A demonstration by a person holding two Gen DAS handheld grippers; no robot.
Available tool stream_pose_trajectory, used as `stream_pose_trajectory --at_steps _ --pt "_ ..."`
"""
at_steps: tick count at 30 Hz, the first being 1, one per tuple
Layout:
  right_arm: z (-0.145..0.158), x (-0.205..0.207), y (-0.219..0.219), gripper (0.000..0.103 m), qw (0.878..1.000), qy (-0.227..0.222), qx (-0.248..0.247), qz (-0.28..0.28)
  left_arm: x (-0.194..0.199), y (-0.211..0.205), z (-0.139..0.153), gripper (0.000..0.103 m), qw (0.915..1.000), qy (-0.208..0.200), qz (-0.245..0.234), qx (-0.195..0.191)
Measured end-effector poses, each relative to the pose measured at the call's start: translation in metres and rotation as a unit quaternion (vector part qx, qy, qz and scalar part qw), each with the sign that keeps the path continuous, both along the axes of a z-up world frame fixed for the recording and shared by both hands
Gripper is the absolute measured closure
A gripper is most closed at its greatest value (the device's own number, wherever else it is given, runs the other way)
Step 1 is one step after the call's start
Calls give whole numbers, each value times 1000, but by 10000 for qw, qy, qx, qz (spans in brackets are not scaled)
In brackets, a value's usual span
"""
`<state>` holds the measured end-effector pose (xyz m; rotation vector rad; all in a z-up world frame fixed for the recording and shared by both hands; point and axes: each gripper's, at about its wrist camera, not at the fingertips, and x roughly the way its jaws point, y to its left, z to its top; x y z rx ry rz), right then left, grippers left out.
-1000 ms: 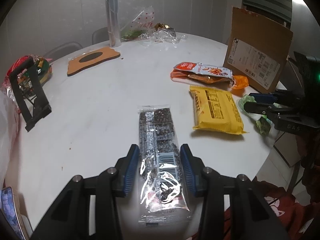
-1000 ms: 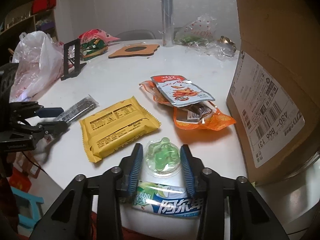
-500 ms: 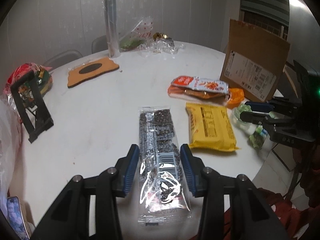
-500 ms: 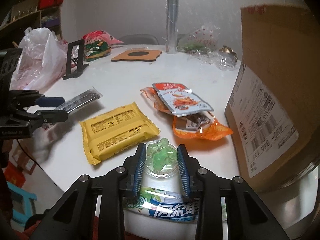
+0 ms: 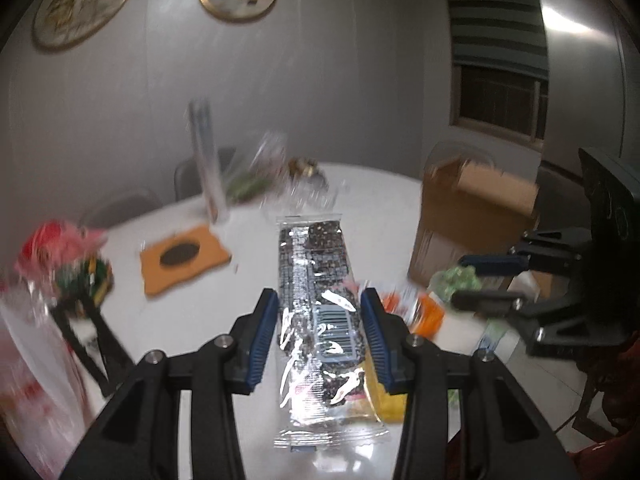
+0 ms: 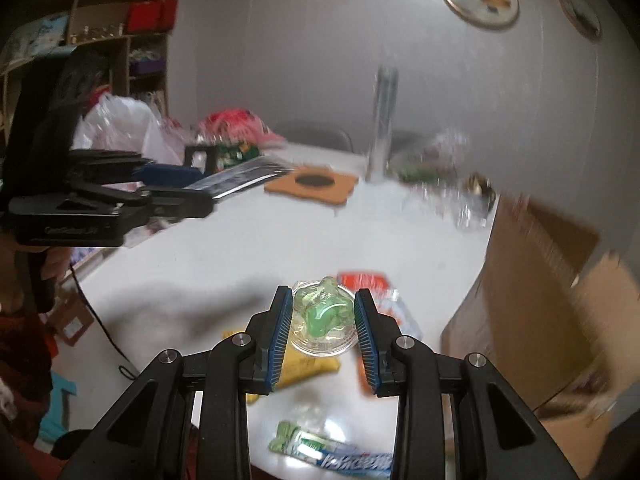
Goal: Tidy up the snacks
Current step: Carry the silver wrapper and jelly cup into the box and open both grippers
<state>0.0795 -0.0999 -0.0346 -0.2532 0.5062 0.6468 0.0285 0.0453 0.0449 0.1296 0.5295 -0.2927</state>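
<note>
Left gripper (image 5: 318, 330) jaws pinch long dark snack bar (image 5: 316, 300), raised off white table (image 5: 192, 316). Right gripper (image 6: 322, 330) jaws clamp green jelly cup (image 6: 323, 320), airborne too. Risks: glossy wrapper slides from pads, far end droops; round cup pops out under squeeze. Cardboard box (image 6: 540, 300) at right, flaps could snag either load. Yellow packet (image 6: 296, 364) below, green-blue pouch (image 6: 332, 454) near edge. Frames blurred.

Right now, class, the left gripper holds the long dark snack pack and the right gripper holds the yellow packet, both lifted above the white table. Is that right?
One detail is wrong. The right gripper holds the clear cup of green jelly, not the yellow packet, which lies on the white table, as the right wrist view shows. The left gripper does hold the long dark snack pack, lifted.
</note>
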Motion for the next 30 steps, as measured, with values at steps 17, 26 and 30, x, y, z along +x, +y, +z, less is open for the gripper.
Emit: stream_pose_trajectory --at_steps 17,26,30 --pt "81 21 -107 75 9945 -347 330 -936 64 -150 86 63 9880 -385 -1454 344" --pt "54 40 -170 75 9886 230 349 -1448 104 -228 61 63 9738 324 -2184 543" --pt "35 53 -177 75 9884 545 245 -1395 122 -250 39 63 9660 834 -2315 789"
